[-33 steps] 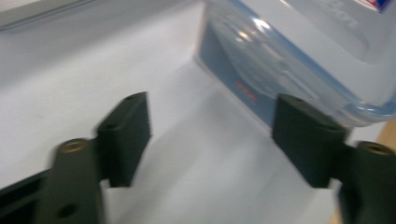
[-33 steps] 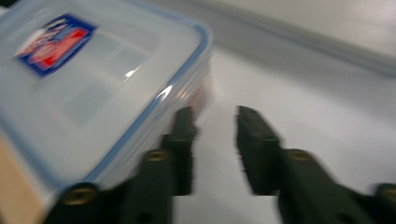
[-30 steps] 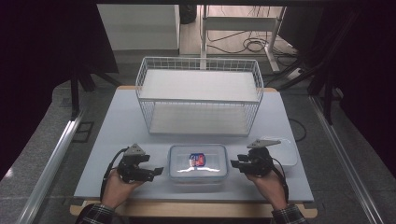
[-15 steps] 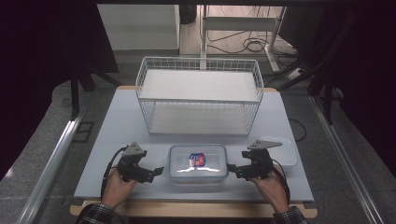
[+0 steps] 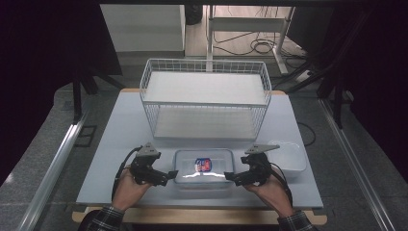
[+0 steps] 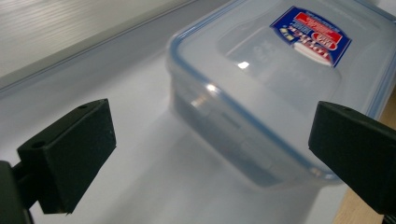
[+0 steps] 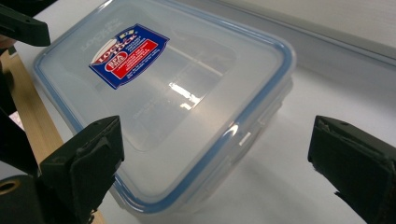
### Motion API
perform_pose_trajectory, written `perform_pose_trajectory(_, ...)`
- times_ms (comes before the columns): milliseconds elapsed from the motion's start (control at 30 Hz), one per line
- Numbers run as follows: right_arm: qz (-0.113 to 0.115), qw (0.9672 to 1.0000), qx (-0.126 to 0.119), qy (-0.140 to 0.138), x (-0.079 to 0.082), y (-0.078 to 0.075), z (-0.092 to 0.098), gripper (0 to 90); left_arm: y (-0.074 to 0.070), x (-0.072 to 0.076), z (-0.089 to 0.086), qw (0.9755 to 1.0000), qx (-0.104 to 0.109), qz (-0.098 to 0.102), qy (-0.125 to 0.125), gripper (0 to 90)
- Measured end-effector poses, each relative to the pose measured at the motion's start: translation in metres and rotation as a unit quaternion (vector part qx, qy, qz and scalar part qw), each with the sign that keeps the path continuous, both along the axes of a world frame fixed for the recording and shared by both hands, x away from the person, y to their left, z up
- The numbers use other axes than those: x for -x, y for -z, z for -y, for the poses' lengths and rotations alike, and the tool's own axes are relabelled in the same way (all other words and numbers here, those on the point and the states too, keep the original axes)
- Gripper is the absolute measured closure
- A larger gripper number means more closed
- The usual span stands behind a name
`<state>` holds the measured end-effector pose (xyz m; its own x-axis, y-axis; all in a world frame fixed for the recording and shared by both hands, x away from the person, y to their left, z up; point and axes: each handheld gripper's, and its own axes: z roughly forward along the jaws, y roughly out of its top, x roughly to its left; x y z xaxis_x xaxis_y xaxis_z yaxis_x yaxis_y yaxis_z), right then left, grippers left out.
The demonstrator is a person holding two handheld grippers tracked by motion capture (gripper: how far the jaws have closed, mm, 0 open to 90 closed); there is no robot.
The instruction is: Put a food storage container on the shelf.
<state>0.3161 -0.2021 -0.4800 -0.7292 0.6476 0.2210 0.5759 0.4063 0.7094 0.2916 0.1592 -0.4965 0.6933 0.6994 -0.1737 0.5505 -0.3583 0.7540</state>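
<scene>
A clear plastic container (image 5: 204, 167) with a blue-rimmed lid and a red and blue label lies at the table's front middle. My left gripper (image 5: 172, 174) points at its left end and my right gripper (image 5: 228, 177) at its right end. In the left gripper view the jaws of my left gripper (image 6: 210, 130) stand wide with the container (image 6: 289, 70) just ahead, untouched. In the right gripper view my right gripper (image 7: 212, 144) frames the container's (image 7: 177, 84) near corner without pressing it. Both grippers' jaws have just been opening.
A white wire basket (image 5: 204, 96) stands behind the container across the table's middle. A shallow white tub (image 5: 290, 156) lies at the right, close behind my right hand. The table's wooden front edge (image 5: 202, 215) runs just under both hands.
Both grippers' jaws have spread apart at the ends of the container. My left hand has lifted and shifted a little. The container lies where it was.
</scene>
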Motion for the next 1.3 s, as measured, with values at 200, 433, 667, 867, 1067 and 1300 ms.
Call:
perform_pose_trajectory(200, -0.046, 0.9987, -0.020, 0.000, -0.014, 0.009, -0.002, 5.7, 0.010, -0.016, 0.006, 0.9977, 0.040, -0.051, 0.021, 0.0)
perform_pose_trajectory(433, -0.127, 0.9887, -0.078, -0.015, -0.026, 0.023, -0.007, 4.3, 0.026, -0.024, 0.012, 0.9814, 0.103, -0.136, 0.088, 0.0)
perform_pose_trajectory(667, -0.142, 0.9869, -0.077, -0.005, -0.024, 0.019, -0.004, 15.1, 0.023, -0.023, 0.012, 0.9777, 0.101, -0.170, 0.071, 4.6)
perform_pose_trajectory(867, -0.163, 0.9825, -0.089, 0.009, -0.019, 0.011, 0.009, 33.8, 0.015, -0.012, 0.001, 0.9776, 0.112, -0.167, 0.063, 26.4)
perform_pose_trajectory(1067, -0.152, 0.9828, -0.105, 0.017, -0.004, 0.002, 0.018, 48.5, 0.010, 0.002, -0.008, 0.9783, 0.136, -0.147, 0.053, 42.9)
perform_pose_trajectory(1300, -0.086, 0.9923, -0.084, 0.027, 0.008, -0.008, 0.013, 50.4, 0.002, 0.007, -0.005, 0.9872, 0.124, -0.099, 0.017, 47.8)
